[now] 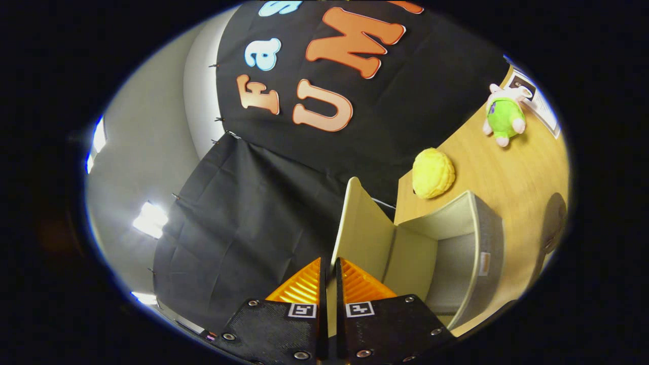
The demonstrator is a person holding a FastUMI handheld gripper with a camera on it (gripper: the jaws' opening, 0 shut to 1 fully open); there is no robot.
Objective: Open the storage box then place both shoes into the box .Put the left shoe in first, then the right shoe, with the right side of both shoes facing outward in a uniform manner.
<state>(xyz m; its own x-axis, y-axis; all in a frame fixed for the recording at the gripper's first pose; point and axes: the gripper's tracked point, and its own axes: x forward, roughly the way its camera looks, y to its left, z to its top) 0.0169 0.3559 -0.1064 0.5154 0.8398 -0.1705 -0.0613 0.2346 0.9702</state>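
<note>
Wooden tabletop (507,172) carried the storage box (487,243); the gripper (329,276) had both fingers pinched on its raised lid (362,228). A slip could drop the lid shut.

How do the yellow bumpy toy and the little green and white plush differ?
The yellow bumpy round toy is one colour and rounded, while the green and white plush figure has two colours and small limbs. The yellow toy sits close to the open beige storage box, whose lid the gripper pinches; the plush lies farther off. Both rest on the wooden table.
</note>
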